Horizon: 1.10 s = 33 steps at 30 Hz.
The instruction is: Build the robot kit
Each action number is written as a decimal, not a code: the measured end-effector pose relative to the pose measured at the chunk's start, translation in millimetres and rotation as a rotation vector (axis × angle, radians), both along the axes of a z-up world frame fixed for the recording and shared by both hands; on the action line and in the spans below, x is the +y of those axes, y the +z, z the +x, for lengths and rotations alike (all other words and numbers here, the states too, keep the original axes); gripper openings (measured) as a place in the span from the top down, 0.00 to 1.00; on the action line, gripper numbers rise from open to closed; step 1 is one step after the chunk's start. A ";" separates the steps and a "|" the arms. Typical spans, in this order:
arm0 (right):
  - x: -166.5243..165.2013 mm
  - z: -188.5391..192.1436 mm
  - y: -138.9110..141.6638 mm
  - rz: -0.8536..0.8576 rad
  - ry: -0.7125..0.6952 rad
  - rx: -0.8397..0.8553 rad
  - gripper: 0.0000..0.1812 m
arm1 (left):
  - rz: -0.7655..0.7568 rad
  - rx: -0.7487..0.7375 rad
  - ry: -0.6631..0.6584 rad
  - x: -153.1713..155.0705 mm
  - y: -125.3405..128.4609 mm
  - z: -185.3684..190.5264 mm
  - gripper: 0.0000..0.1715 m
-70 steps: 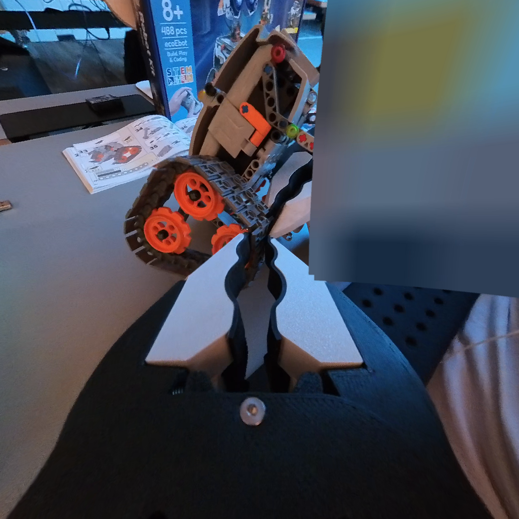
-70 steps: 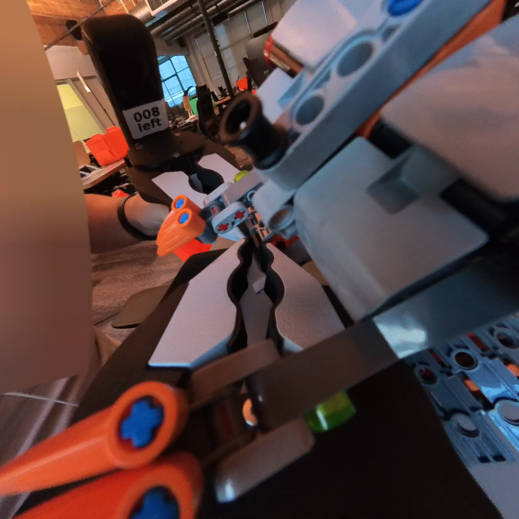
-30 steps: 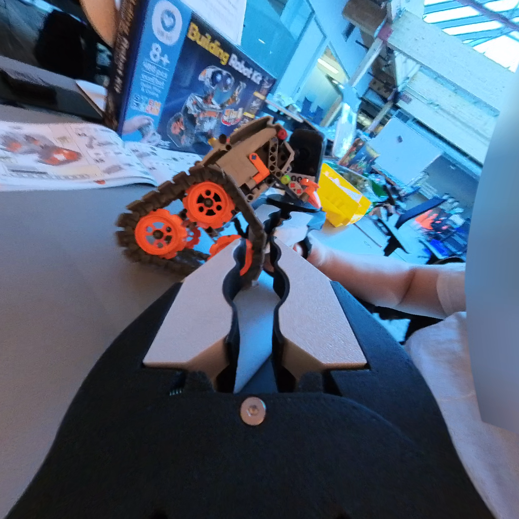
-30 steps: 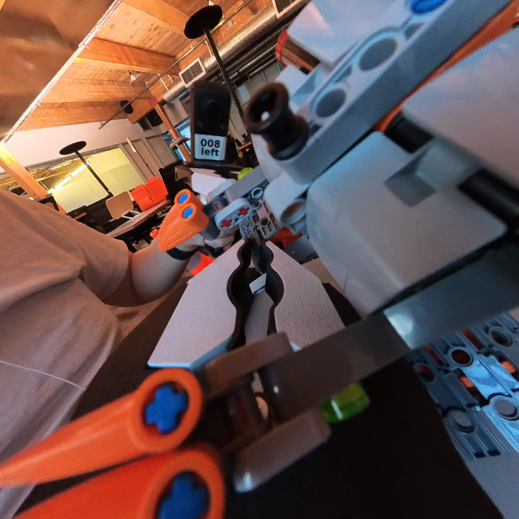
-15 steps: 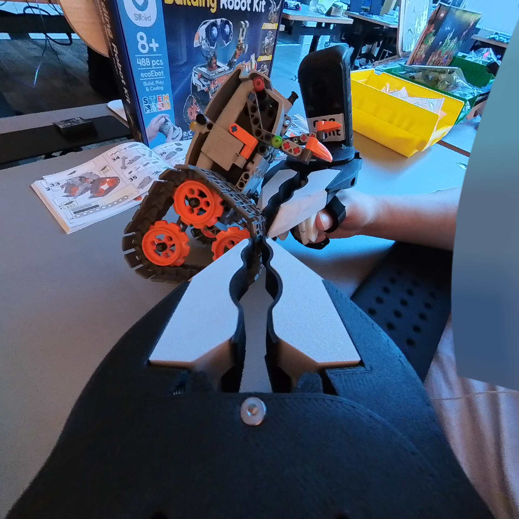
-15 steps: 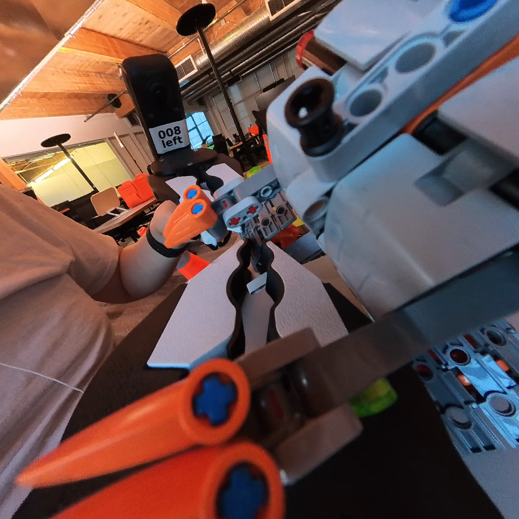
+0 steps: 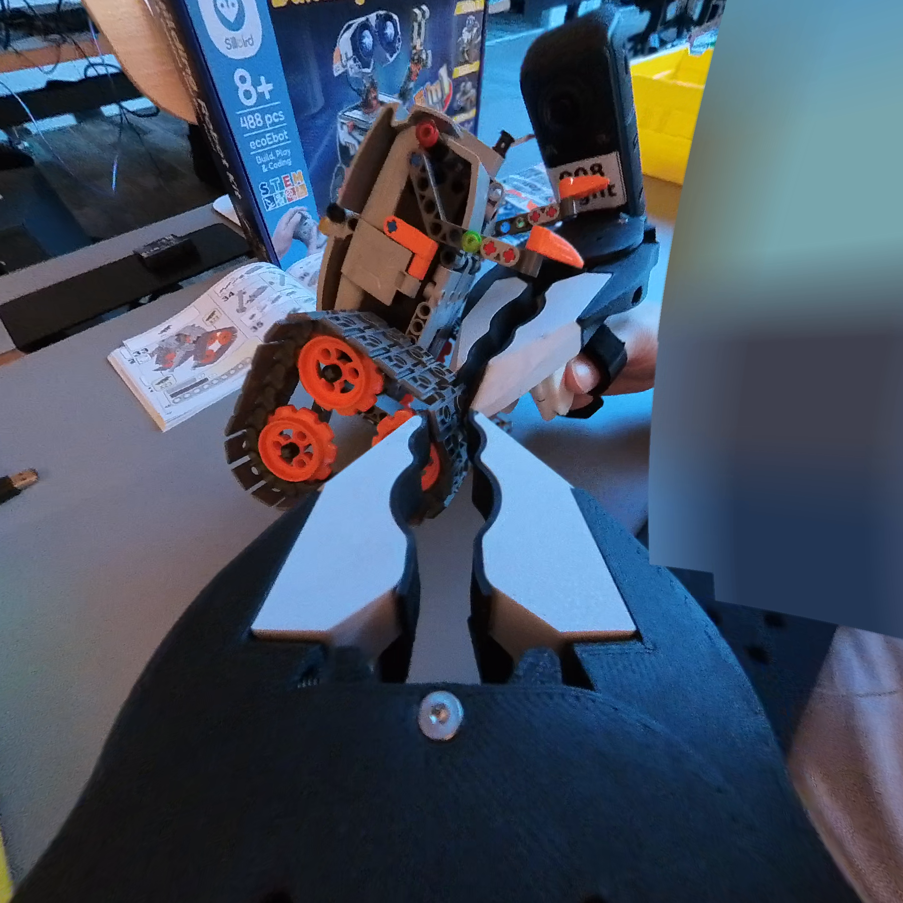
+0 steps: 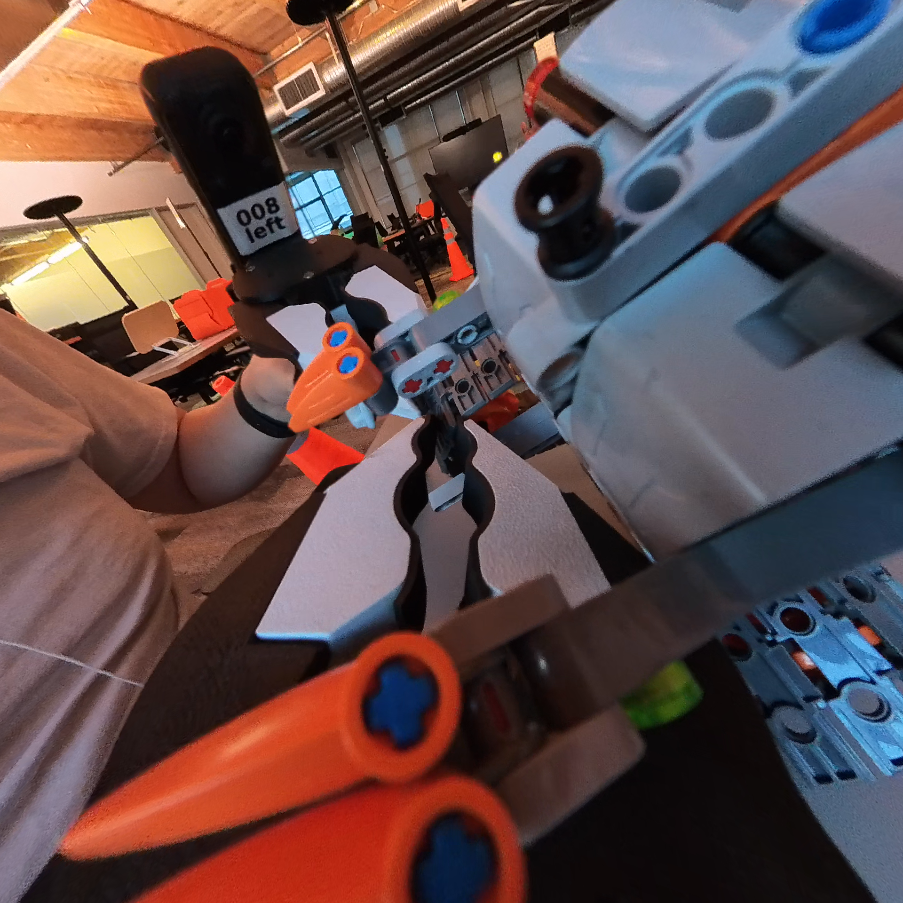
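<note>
A brick-built toy robot (image 7: 391, 254) with a grey body, black tracks (image 7: 273, 371) and orange wheels (image 7: 339, 374) is held tilted above the grey table (image 7: 97, 562). My left gripper (image 7: 447, 425) is shut on the near end of its track. My right gripper (image 7: 513, 332) grips the robot from the far right side. In the right wrist view the robot's body (image 8: 684, 391) fills the right, very close. My right gripper (image 8: 444, 432) is shut on a thin dark part of it. Orange claws (image 8: 337, 381) stick out beside my left gripper (image 8: 312, 312).
A blue kit box (image 7: 273, 122) stands behind the robot. An open instruction booklet (image 7: 205, 342) lies to its left. A yellow bin (image 7: 659, 97) sits at the back right. A small dark part (image 7: 17, 483) lies at the left edge. A person's shirt (image 8: 73, 513) is on the left.
Both grippers keep their hold on the robot. The left wrist view has tipped down toward the table, and the robot and right gripper look closer. The claw arms have shifted slightly.
</note>
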State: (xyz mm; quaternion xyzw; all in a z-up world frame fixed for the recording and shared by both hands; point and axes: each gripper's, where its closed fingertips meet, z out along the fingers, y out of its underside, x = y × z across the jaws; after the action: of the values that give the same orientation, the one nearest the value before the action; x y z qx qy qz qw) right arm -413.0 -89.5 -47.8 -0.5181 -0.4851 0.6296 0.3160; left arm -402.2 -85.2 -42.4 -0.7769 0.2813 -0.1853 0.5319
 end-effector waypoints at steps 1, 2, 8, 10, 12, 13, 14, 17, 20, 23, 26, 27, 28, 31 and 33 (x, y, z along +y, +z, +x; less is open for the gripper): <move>-0.7 0.3 -0.6 0.001 0.004 -0.001 0.97 | 0.010 0.017 -0.006 -0.5 -0.5 0.2 0.93; -1.4 0.7 -1.1 0.000 0.009 0.000 0.97 | 0.013 0.024 -0.010 -0.9 -0.8 0.1 0.94; -3.3 -1.9 -4.2 0.006 0.016 -0.010 0.97 | 0.001 0.009 -0.046 -0.5 -4.7 -2.5 0.96; -3.5 -3.0 -5.6 0.009 0.012 -0.015 0.97 | -0.005 0.006 -0.047 -0.7 -6.5 -4.0 0.96; -4.4 -3.8 -6.0 0.006 0.006 -0.017 0.97 | -0.005 0.000 -0.040 -0.1 -7.2 -4.9 0.96; -4.3 -4.7 -7.0 0.003 -0.003 -0.023 0.97 | 0.000 0.007 -0.034 -0.5 -7.9 -6.2 0.97; -3.5 -5.4 -7.2 -0.002 -0.012 -0.023 0.97 | 0.012 0.019 -0.022 -1.1 -8.4 -7.6 0.97; -1.9 -5.3 -10.2 0.004 -0.015 -0.035 0.97 | 0.039 0.039 -0.005 -0.1 -10.0 -7.7 0.96; -2.6 -4.7 -11.5 0.016 -0.011 -0.036 0.97 | 0.020 0.009 -0.016 -0.5 -12.0 -7.4 0.97; -6.7 -5.2 -13.6 0.033 0.009 -0.042 0.97 | -0.011 0.002 -0.056 -4.9 -13.3 -6.7 0.96; -4.8 -4.9 -11.0 0.019 0.002 -0.031 0.97 | -0.021 -0.010 -0.065 -11.0 -10.2 -8.0 0.90; -3.3 -3.9 -9.0 0.006 0.000 -0.020 0.97 | -0.011 -0.005 -0.060 -11.8 -9.0 -8.6 0.91; -2.2 -2.8 -7.4 -0.008 0.002 -0.012 0.97 | 0.001 0.004 -0.050 -11.4 -8.3 -9.7 0.92; -1.2 -0.6 -6.2 -0.018 0.011 -0.007 0.97 | 0.048 0.019 -0.006 -7.6 -6.6 -13.1 0.92; -2.4 -0.9 -7.7 -0.008 0.012 -0.013 0.97 | 0.064 -0.011 -0.014 -7.5 -2.3 -11.6 0.93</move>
State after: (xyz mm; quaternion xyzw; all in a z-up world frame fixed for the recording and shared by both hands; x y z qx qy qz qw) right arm -413.9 -91.9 -55.5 -0.5206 -0.4879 0.6300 0.3067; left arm -413.8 -92.7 -44.7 -0.7564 0.2895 -0.1841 0.5569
